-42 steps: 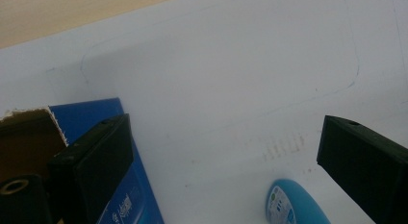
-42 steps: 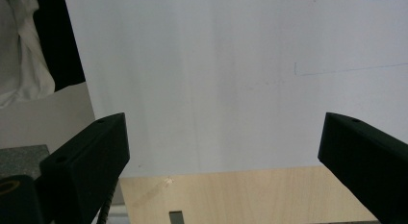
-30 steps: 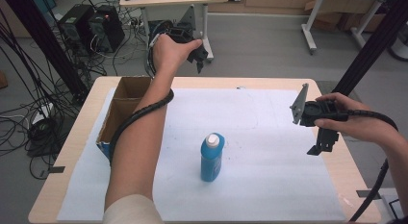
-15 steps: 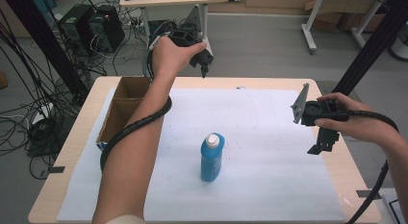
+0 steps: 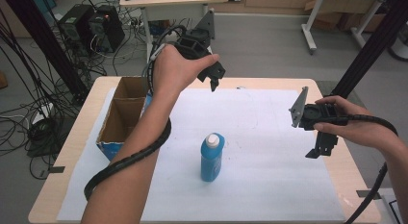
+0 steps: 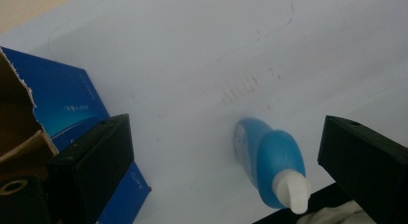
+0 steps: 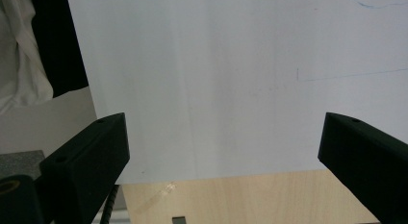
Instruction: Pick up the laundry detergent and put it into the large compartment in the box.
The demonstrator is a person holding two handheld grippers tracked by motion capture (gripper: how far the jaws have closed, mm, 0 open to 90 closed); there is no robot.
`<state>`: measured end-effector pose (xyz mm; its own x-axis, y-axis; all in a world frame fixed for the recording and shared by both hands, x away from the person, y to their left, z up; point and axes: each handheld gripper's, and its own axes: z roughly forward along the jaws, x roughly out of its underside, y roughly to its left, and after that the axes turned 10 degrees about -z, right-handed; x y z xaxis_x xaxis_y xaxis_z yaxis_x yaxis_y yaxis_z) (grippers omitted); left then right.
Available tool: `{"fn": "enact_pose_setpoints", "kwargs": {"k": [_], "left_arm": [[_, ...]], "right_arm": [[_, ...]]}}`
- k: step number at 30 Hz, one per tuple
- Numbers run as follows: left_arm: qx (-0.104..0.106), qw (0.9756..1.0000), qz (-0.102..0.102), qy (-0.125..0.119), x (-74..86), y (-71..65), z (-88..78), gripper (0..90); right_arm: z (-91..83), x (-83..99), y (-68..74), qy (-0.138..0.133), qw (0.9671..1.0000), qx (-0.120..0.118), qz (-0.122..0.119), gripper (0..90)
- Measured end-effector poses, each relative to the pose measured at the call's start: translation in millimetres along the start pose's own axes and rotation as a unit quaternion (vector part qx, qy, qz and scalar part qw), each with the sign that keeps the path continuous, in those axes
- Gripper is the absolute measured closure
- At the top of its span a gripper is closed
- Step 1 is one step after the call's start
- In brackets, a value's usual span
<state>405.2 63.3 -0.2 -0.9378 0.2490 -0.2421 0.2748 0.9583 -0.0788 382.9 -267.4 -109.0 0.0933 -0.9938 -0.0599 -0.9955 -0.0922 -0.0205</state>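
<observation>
Centrally on the white paper sheet point(image 5: 269, 137) stands a blue bottle point(image 5: 211, 157) with a white cap, upright and untouched, and everything else is best placed from it. Beyond the bottle, high above the far edge of the sheet, the left gripper point(image 5: 215, 82) is held in the person's left hand point(image 5: 175, 70), tilted down toward the table; its jaws stand wide apart with nothing between them. Seen from the left gripper view, the blue bottle point(image 6: 269, 164) lies in the open gap between the two black jaws, well below them, its white cap pointing toward the lower edge. To the left of the bottle sits an open cardboard box point(image 5: 122, 116) with blue outer sides, resting on the left part of the sheet, near the bottle but not touching it; its blue side point(image 6: 67, 106) also shows next to the left jaw in the left gripper view. To the right of the bottle, well apart from it, the right gripper point(image 5: 320, 149) hangs in the person's right hand point(image 5: 358, 128) over the right edge of the sheet, jaws pointing down. Its jaws are likewise spread wide and empty, with bare paper point(image 7: 216, 89) and a strip of wooden table point(image 7: 240, 197) beneath them in the right gripper view.
</observation>
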Motion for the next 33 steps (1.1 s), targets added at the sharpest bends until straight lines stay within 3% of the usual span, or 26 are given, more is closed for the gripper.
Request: {"fn": "enact_pose_setpoints", "kwargs": {"k": [6,10,16,18,25,33], "left_arm": [[-0.003,0.9997,0.026,-0.004,29.5,-20.2,-5.2,5.5],[-0.006,0.9993,0.036,-0.005,37.7,-26.7,-3.9,5.4],[-0.001,0.9987,0.051,-0.008,55.1,-38.5,3.6,5.4],[0.003,0.9984,0.056,0.004,60.6,-44.8,12.0,5.4],[-0.006,0.9987,0.05,0.009,72.3,-51.8,26.4,5.4],[0.009,0.999,0.041,0.017,82.4,-45.8,50.6,5.4]], "right_arm": [[-1.6,-3.1,6.8,0.001,1.0,0.004,-0.001,3.8],[-2.1,-5.1,9.6,0.0,1.0,0.004,-0.001,3.8],[-3.0,-7.5,15.7,0.001,1.0,0.008,-0.003,3.8],[-3.5,-6.7,16.7,-0.001,1.0,0.009,-0.003,3.8],[-2.7,-3.1,18.5,-0.006,0.9999,0.011,-0.003,3.8],[1.2,-2.2,19.1,-0.009,0.9999,0.009,-0.007,3.7]]}}
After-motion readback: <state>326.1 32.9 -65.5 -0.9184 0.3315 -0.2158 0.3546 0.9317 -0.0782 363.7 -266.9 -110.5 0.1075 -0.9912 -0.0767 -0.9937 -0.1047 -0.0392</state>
